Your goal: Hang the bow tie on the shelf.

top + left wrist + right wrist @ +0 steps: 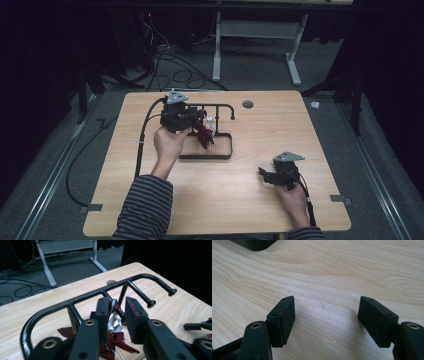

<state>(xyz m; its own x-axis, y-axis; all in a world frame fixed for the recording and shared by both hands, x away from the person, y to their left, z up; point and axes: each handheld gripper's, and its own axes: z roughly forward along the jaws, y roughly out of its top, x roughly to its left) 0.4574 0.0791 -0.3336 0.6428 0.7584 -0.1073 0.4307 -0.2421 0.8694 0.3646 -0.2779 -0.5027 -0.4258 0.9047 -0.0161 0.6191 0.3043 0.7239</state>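
A light wooden table with rounded corners [150, 200] stood on grey carpet [50, 165]. Directly on it sat a black metal rack with a shallow tray base [220, 154], a small round grey cable grommet [247, 104] near the far edge, and strips of grey tape [342, 200] at its sides.

White table frame [260, 45] and loose cables [175, 70] on grey floor [260, 75]
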